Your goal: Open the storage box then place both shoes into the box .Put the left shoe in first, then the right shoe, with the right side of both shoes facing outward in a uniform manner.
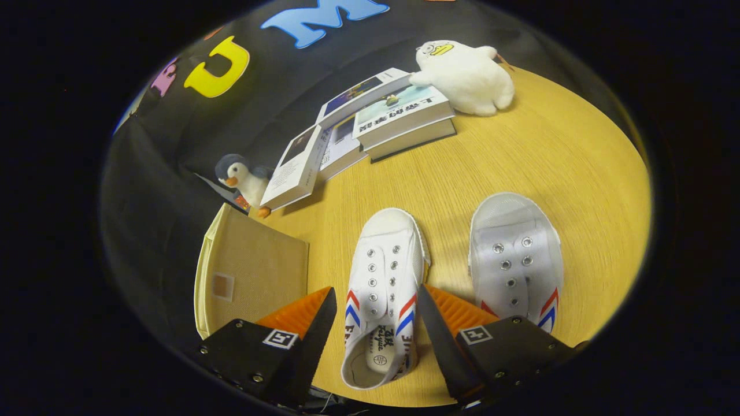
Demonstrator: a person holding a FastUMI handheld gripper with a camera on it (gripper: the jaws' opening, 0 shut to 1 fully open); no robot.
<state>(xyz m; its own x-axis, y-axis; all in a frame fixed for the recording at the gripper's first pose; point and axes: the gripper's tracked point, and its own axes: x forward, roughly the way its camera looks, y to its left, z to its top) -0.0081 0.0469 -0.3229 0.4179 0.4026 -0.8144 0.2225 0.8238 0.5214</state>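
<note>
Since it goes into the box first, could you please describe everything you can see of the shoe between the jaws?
The shoe is a white canvas slip-on with a rounded rubber toe cap, two rows of metal eyelets without laces, and red and blue chevron stripes on both sides near the opening. It lies upright on the wooden table, toe pointing away, beside a second matching shoe. The open gripper straddles its heel end; I cannot tell whether either jaw touches it.

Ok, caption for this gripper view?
Open tool straddling the near white shoe on the wooden table, second shoe beside it, beige storage box nearby.
</note>
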